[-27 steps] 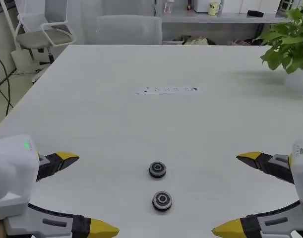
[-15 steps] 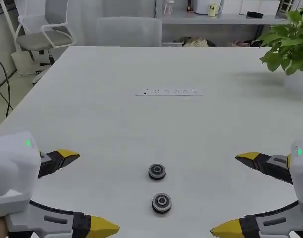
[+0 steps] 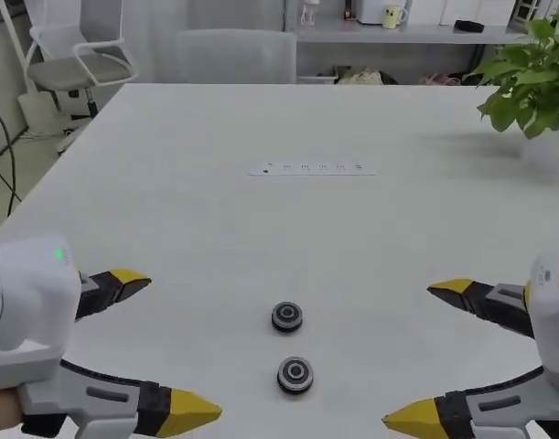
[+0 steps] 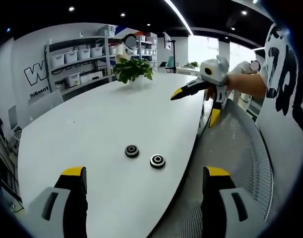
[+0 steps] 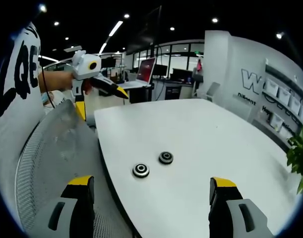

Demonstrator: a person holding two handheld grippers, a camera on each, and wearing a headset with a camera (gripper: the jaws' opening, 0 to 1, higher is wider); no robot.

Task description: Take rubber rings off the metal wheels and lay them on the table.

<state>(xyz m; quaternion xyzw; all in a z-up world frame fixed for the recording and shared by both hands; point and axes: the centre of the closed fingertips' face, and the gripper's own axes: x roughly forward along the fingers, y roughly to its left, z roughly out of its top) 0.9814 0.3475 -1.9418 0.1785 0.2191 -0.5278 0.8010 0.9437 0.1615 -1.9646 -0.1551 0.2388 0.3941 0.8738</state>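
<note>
Lying flat near the middle of the tabletop's (image 3: 215,219) near edge, two small round wheels sit close together but apart, the far wheel (image 3: 287,316) just behind the near wheel (image 3: 295,375). Each is a shiny metal hub with a dark rubber ring around it. The left gripper (image 3: 160,347) hangs over the near edge to their left and the right gripper (image 3: 412,357) to their right. Both have their grey, yellow-tipped pointed jaws spread wide and hold nothing. The tabletop is smooth, matte and pale grey, with a rounded edge. A narrow socket strip (image 3: 313,168) is set flush near its centre. A leafy green plant (image 3: 531,73) stands at the right edge. A white office chair (image 3: 78,55) stands beyond the far left corner. In the left gripper view, shelves of white bins (image 4: 77,62) line the wall under ceiling spotlights.
</note>
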